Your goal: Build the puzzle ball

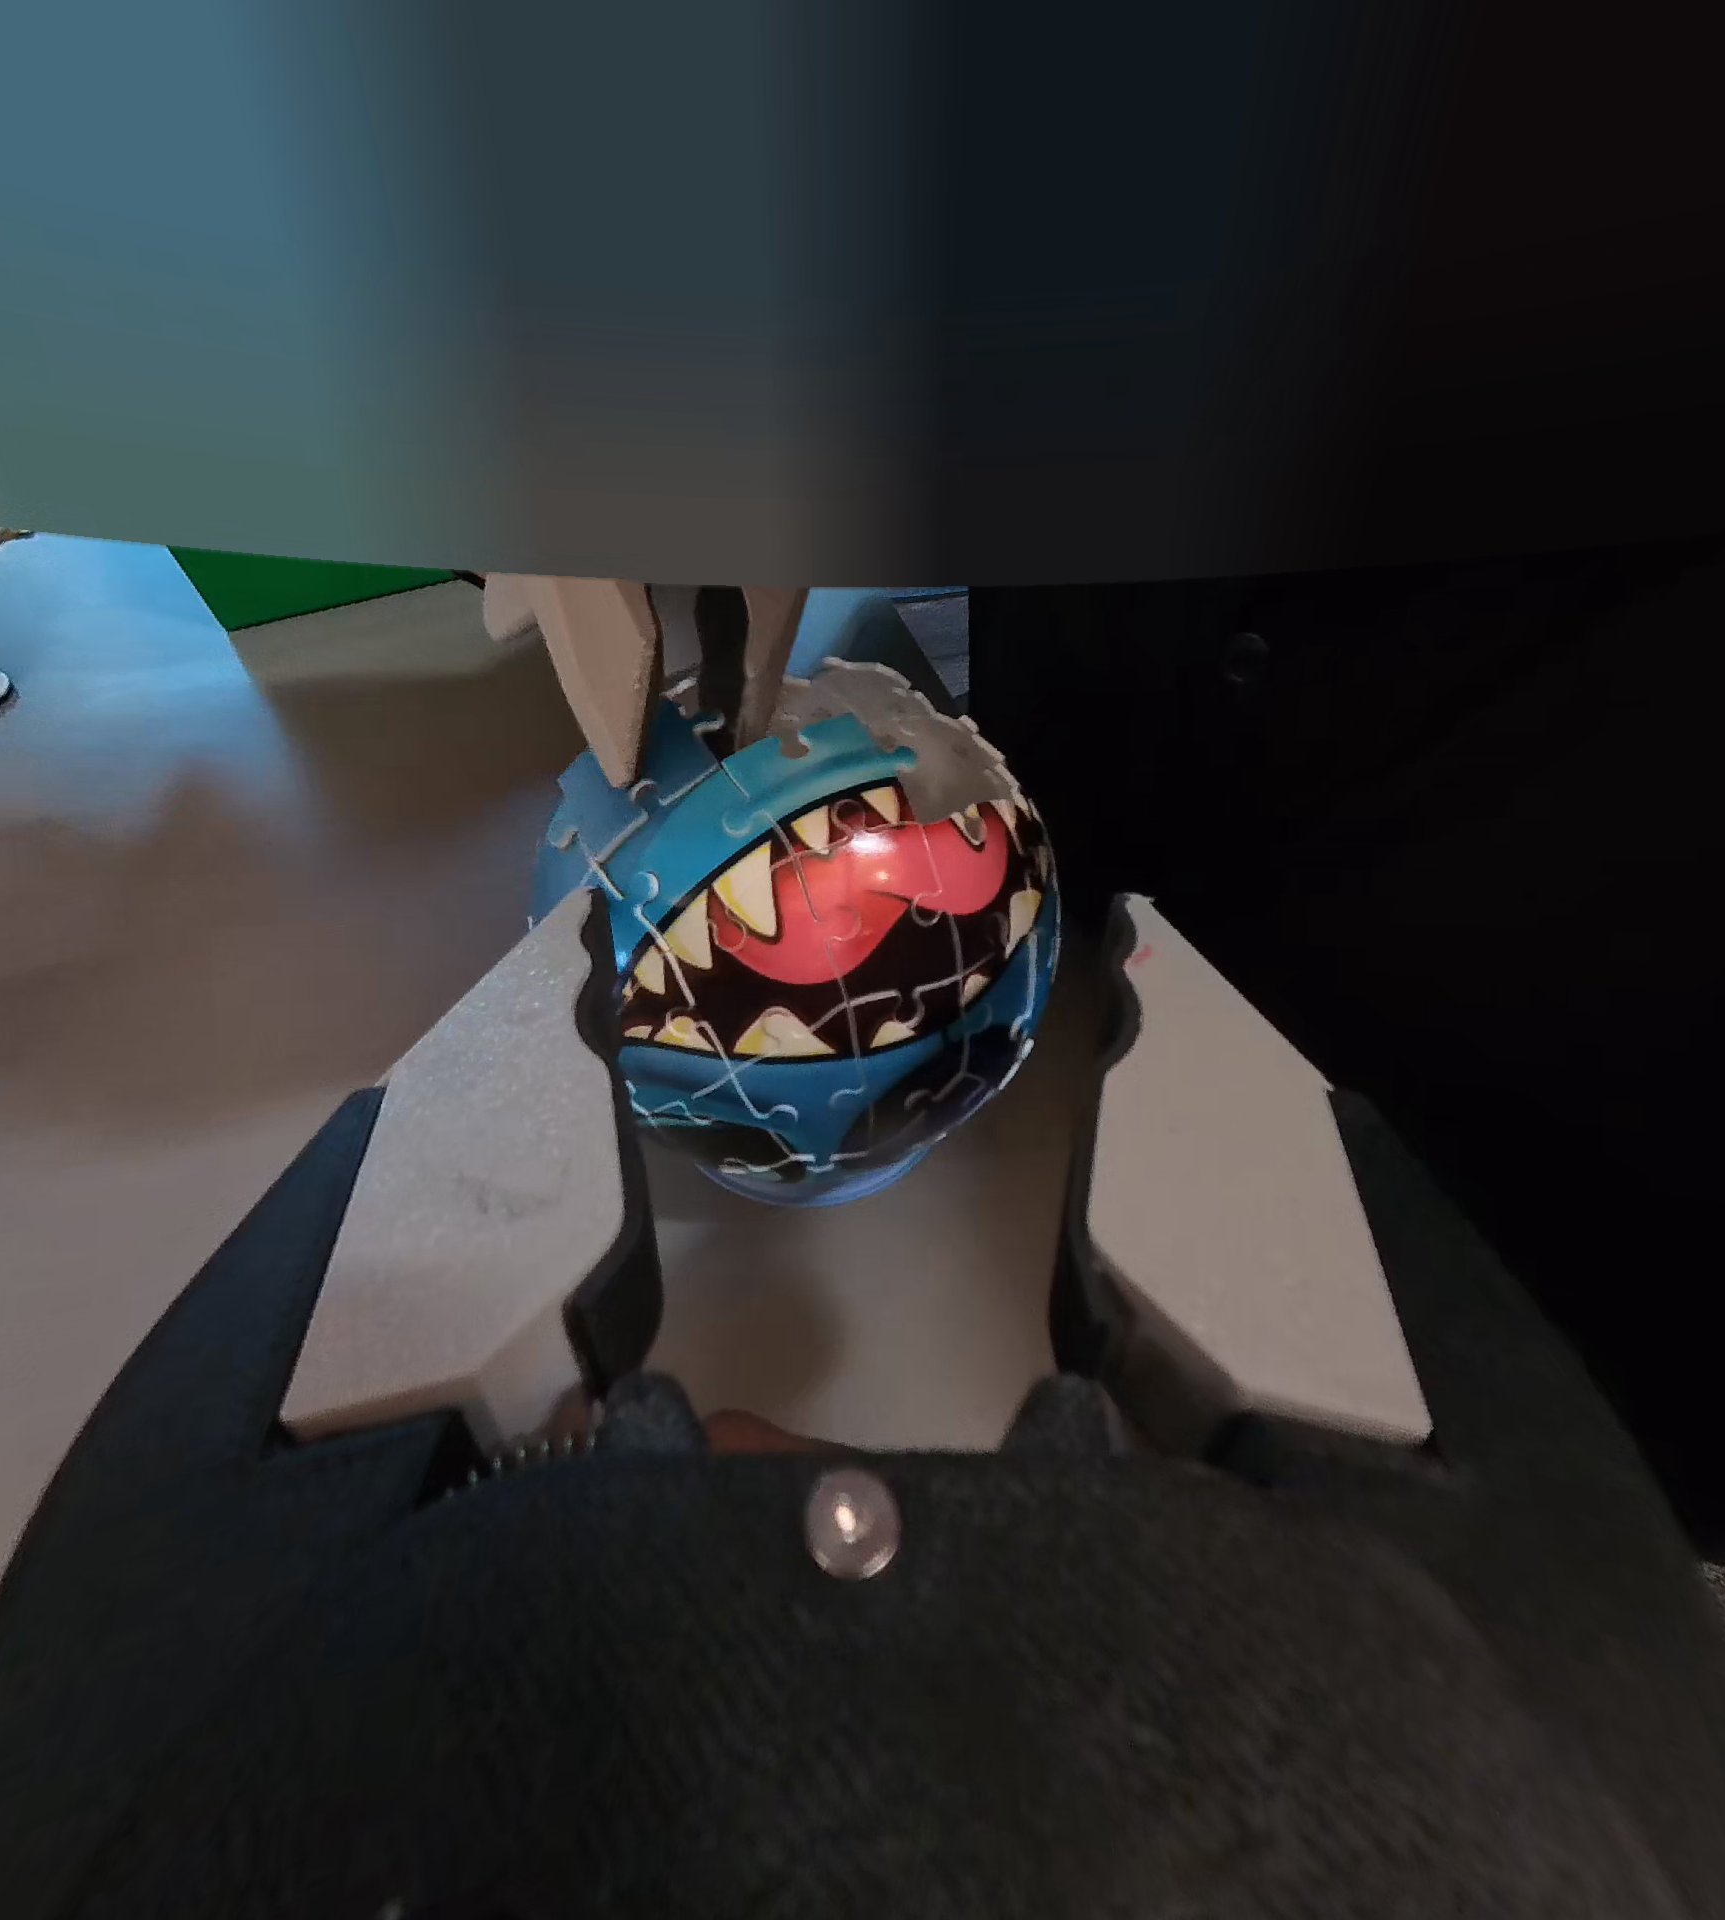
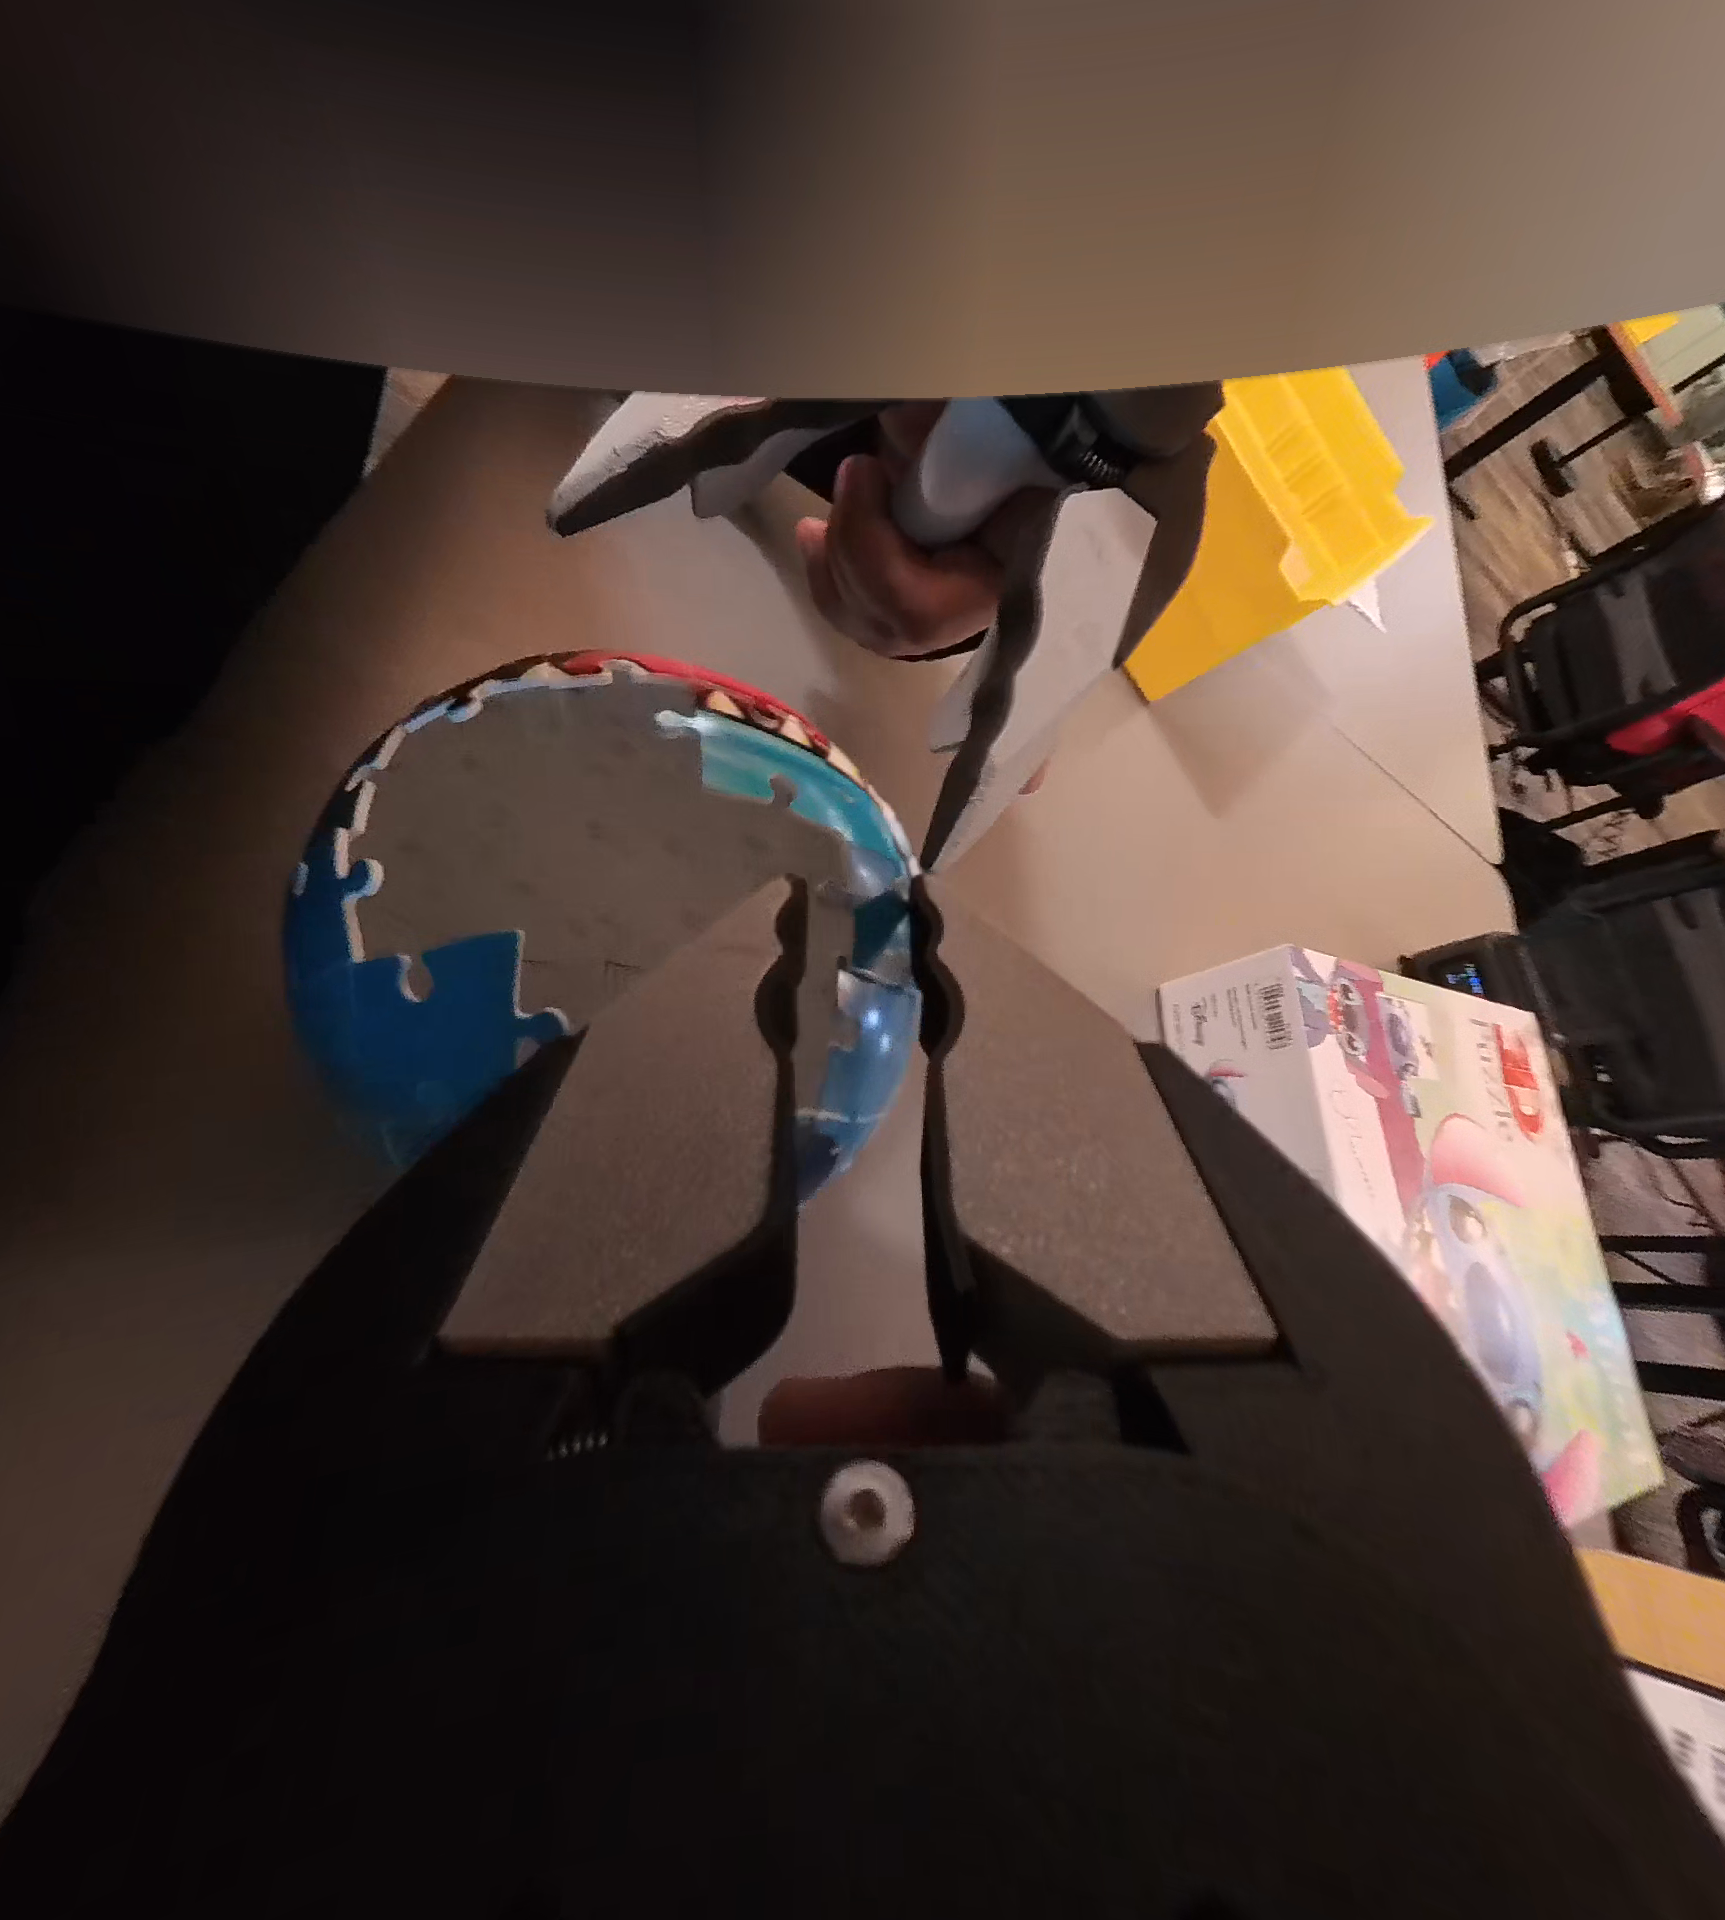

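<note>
The puzzle ball (image 1: 837, 997) is a partly built blue sphere with a toothy mouth and red tongue, open at the top so its grey inside shows. It stands on the table between the fingertips of my left gripper (image 1: 853, 925), which is open; the left finger touches the ball and the right finger stands apart from it. My right gripper (image 1: 692, 748) comes in from the far side. In the right wrist view my right gripper (image 2: 858, 894) is shut on a blue piece (image 2: 879, 925) at the rim of the ball (image 2: 401, 1039), with one finger inside the shell and one outside.
The grey table (image 1: 110, 883) holds a puzzle box (image 2: 1409, 1195) to the right and a yellow bin (image 2: 1294, 509) beyond it. A cardboard box (image 2: 1699, 1621) is at the near right. Dark chairs (image 2: 1668, 644) stand past the table edge. A hand (image 2: 899, 582) holds the left gripper.
</note>
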Demonstrator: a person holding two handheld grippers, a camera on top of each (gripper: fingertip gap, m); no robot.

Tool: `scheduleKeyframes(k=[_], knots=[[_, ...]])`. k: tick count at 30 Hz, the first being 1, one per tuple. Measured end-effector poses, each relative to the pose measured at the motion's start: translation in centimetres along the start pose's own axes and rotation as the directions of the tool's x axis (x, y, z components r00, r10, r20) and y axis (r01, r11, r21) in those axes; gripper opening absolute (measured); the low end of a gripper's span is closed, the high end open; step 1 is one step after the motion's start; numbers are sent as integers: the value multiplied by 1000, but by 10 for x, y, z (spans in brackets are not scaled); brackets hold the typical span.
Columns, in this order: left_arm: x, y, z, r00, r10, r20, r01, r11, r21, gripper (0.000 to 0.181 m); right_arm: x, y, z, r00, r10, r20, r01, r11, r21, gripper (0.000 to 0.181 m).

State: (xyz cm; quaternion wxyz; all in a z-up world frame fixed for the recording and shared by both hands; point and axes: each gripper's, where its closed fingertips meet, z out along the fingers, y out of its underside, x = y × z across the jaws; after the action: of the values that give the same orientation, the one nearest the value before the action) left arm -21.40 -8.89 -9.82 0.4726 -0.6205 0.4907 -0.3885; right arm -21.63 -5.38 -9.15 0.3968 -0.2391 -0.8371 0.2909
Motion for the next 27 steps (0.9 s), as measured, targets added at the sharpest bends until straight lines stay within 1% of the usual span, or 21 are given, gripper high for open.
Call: scheduleKeyframes(k=[3, 8, 13, 19, 21, 24, 27], knots=[[0, -1, -1, 1000, 2, 1, -2, 1000, 4, 91, 4, -4, -2, 999, -16, -38, 17, 1000, 12, 7], [1, -1, -2, 1000, 5, 4, -5, 1000, 10, 91, 9, -14, -11, 993, -38, -110, 46, 996, 70, 0], [1, -2, -3, 1000, 6, 3, -6, 1000, 15, 91, 12, -17, -15, 986, -20, -163, 38, 993, 109, 0], [-2, -2, -3, 1000, 2, 9, -3, 1000, 18, 91, 24, -25, -30, 955, 2, -296, 52, 983, 177, 0], [-4, -4, -5, 1000, 8, 25, -9, 1000, 24, 90, 31, -23, -33, 945, 29, -325, 33, 983, 183, 0], [-12, -14, -10, 996, 24, 84, -28, 998, 49, 86, 41, -14, -31, 933, 105, -344, -43, 982, 183, 0], [-18, -19, -12, 990, 39, 139, -47, 997, 54, 82, 46, -11, -27, 925, 225, -306, -163, 963, 215, 0]])
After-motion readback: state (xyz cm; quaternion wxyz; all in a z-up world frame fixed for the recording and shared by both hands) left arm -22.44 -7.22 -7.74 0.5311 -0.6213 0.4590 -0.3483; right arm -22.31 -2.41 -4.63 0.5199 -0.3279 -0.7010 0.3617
